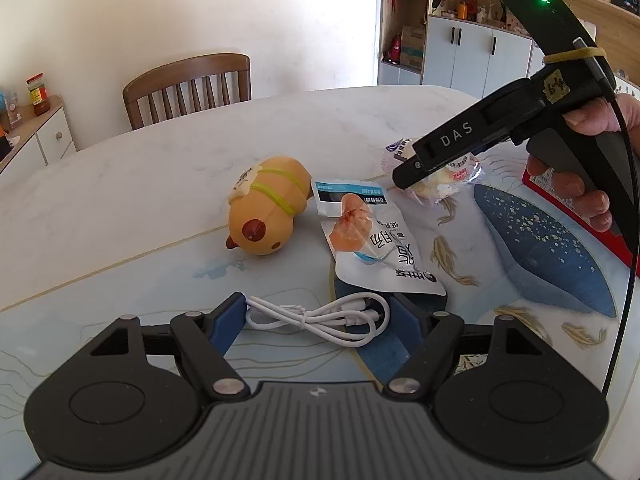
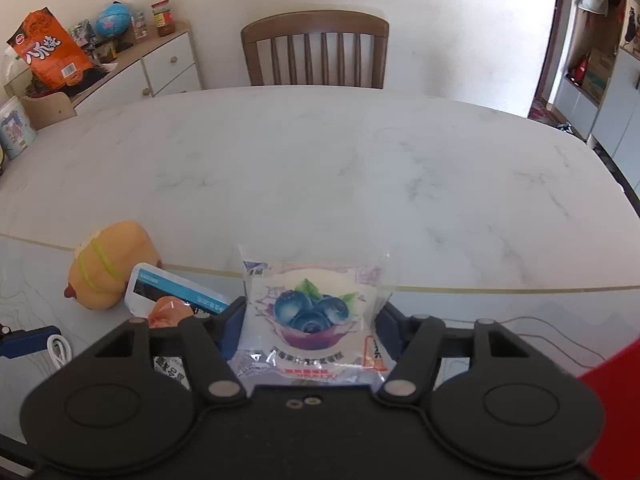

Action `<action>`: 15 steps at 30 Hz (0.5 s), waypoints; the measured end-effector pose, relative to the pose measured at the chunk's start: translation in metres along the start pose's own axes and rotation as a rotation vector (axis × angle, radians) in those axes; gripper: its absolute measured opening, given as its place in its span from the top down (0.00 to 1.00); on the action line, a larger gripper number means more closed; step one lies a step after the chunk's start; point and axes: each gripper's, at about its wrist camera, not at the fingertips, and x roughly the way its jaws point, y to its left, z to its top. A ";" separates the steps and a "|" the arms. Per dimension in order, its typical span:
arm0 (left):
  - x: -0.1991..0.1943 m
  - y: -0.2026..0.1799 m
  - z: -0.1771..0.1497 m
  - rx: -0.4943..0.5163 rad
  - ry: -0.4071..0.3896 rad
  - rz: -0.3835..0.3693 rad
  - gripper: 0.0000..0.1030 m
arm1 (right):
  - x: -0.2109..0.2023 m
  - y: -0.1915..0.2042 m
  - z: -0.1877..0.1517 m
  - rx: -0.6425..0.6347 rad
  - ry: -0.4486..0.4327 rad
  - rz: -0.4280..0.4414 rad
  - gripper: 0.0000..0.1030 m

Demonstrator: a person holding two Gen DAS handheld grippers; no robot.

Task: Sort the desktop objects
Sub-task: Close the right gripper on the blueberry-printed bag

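Observation:
A coiled white cable lies on the printed mat between the blue pads of my left gripper, which stands open around it. A clear pastry pack with blueberries printed on it sits between the pads of my right gripper, and both pads touch its sides. In the left wrist view the right gripper reaches down over that pack, held by a hand. A yellow capybara toy and a white snack pouch lie between the two grippers.
A mat with a blue whale covers the near part of the marble table. A red box lies at the right edge. A wooden chair stands at the far side, and cabinets line the walls.

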 end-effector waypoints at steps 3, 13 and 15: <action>-0.002 0.000 0.002 0.002 -0.002 0.003 0.25 | -0.004 -0.001 -0.002 0.019 0.001 -0.004 0.37; -0.018 0.001 0.002 -0.012 0.000 0.018 0.25 | -0.033 0.003 -0.006 0.033 -0.008 0.002 0.37; -0.024 0.002 0.000 -0.018 0.000 0.015 0.25 | -0.040 0.005 -0.008 0.024 -0.005 0.002 0.37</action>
